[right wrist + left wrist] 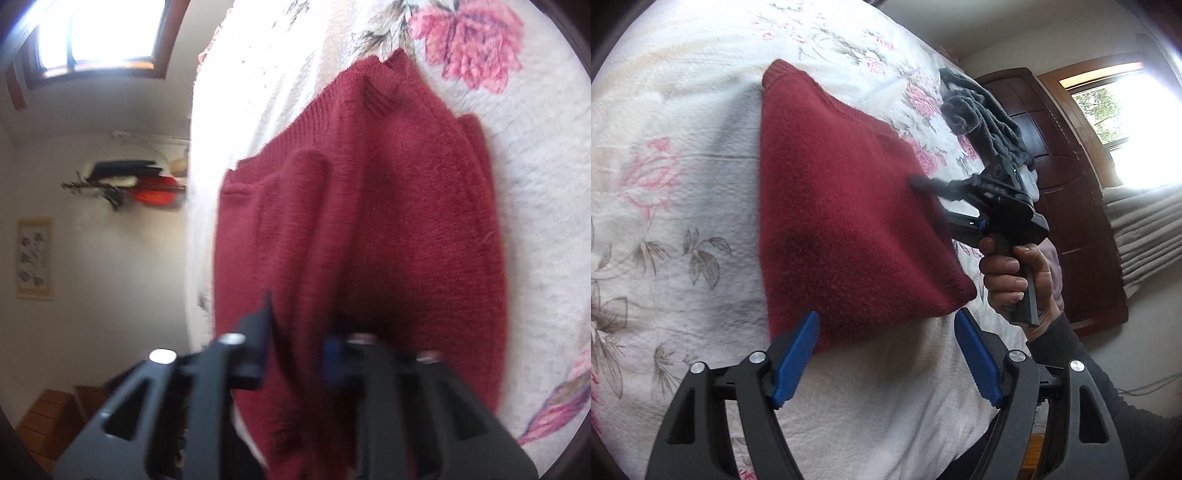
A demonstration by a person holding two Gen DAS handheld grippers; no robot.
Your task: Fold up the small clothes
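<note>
1. The red sweater [849, 206] lies folded on the flowery bedspread [665, 184], right in front of the left gripper [886, 354].
2. The left gripper's blue fingers [796, 360] are spread wide apart and hold nothing. The near edge of the sweater sits just past their tips.
3. The right gripper [923, 184] comes in from the right side. A hand [1015, 280] squeezes its handle. Its fingers are pinched on a fold of the red sweater along the sweater's right edge.
4. In the right wrist view, red cloth [369, 221] bunches up between the two fingers of the right gripper [299, 354].
5. Bare bedspread lies to the left of the sweater and under the left gripper.
6. A gray cloth [982, 110] is heaped at the far edge of the bed, past the right gripper.
7. A dark wooden cabinet [1071, 184] stands beyond the bed, behind the right gripper.
</note>
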